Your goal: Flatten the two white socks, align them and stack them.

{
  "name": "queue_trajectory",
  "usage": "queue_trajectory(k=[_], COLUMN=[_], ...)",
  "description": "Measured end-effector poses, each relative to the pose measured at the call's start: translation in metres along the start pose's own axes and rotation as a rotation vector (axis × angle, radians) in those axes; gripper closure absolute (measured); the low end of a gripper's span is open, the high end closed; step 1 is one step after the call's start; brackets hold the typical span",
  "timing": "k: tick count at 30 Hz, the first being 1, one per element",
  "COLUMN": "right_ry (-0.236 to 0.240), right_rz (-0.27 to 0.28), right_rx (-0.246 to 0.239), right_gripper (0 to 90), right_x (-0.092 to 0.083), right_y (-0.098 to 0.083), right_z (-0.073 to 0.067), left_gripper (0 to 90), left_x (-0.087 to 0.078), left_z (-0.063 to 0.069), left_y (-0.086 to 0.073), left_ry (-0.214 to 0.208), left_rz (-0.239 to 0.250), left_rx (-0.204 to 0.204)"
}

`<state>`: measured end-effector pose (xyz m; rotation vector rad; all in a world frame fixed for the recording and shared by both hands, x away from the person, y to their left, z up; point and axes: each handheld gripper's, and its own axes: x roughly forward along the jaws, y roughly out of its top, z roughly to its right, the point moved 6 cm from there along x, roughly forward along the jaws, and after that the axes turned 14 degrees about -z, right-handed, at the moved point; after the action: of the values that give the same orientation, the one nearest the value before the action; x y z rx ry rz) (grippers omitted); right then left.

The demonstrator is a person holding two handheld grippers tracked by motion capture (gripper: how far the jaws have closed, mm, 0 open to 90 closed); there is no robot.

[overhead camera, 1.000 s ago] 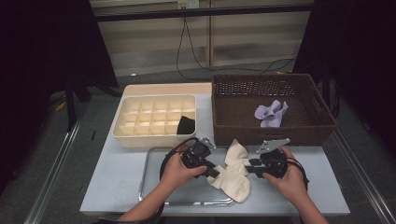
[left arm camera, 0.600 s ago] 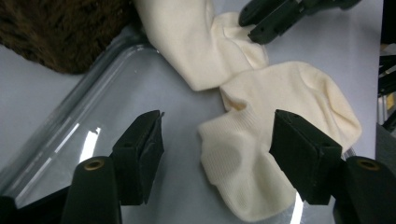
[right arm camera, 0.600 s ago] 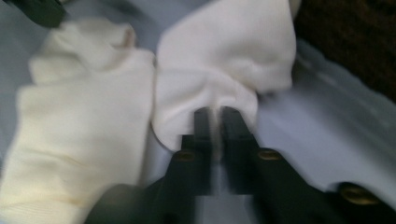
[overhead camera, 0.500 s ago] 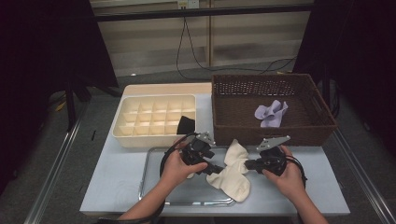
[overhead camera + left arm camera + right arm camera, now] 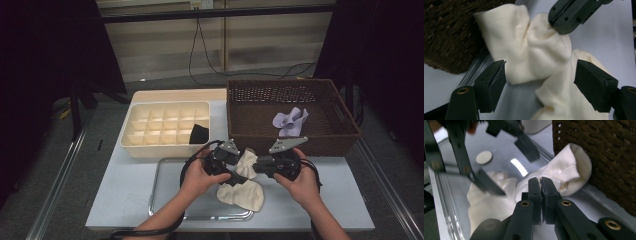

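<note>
Underneath, a pale table (image 5: 130,190) bears a metal tray (image 5: 170,200).

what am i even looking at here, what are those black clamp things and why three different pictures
A person sits at a table and holds a hand-held two-jaw gripper in each hand; there is no robot arm. The high view looks down from above. The other two pictures come from small cameras riding on each gripper, looking along its black jaws.

On the table are a cream divider box with a black item in one compartment, a brown wicker basket holding a lilac cloth, and a metal tray.

A cream sock lies partly over the tray. The right gripper is shut, pinching the sock. The left gripper has just been opening; its jaws stand wide on either side of the sock without pressing it.
</note>
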<state>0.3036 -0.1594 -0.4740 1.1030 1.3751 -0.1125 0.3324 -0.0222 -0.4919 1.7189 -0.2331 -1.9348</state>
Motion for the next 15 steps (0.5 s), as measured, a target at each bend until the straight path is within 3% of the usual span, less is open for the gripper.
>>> queue_trajectory(k=[2,5,8,9,10,11,15], right_ry=[0.001,0.023,0.024,0.027,0.017,0.001,-0.047], right_rz=[-0.011,-0.010,-0.004,-0.006,-0.001,-0.007,-0.031], right_rx=[-0.015,-0.022,-0.025,-0.016,-0.011,-0.011,0.009], right_gripper=[87.5,87.4,85.1,78.2,73.3,74.2,67.9], right_x=[0.002,0.007,0.013,0.015,0.016,0.016,0.016], right_y=[0.006,0.013,0.018,0.018,0.019,0.018,0.011], right_z=[-0.002,-0.007,-0.010,-0.011,-0.009,-0.008,0.006], left_gripper=[31.0,48.2,69.3,74.7,78.1,80.4,81.9], left_x=[0.001,0.001,0.000,0.000,-0.001,-0.003,-0.009], left_z=[0.000,-0.002,-0.006,-0.007,-0.008,-0.010,-0.013], left_y=[0.001,-0.001,-0.007,-0.008,-0.010,-0.013,-0.016], left_ry=[0.008,0.017,0.018,0.008,0.000,-0.007,-0.044], left_rz=[0.013,-0.003,-0.023,-0.018,-0.017,-0.030,-0.006], left_rx=[0.003,0.006,-0.032,-0.060,-0.083,-0.088,-0.130])
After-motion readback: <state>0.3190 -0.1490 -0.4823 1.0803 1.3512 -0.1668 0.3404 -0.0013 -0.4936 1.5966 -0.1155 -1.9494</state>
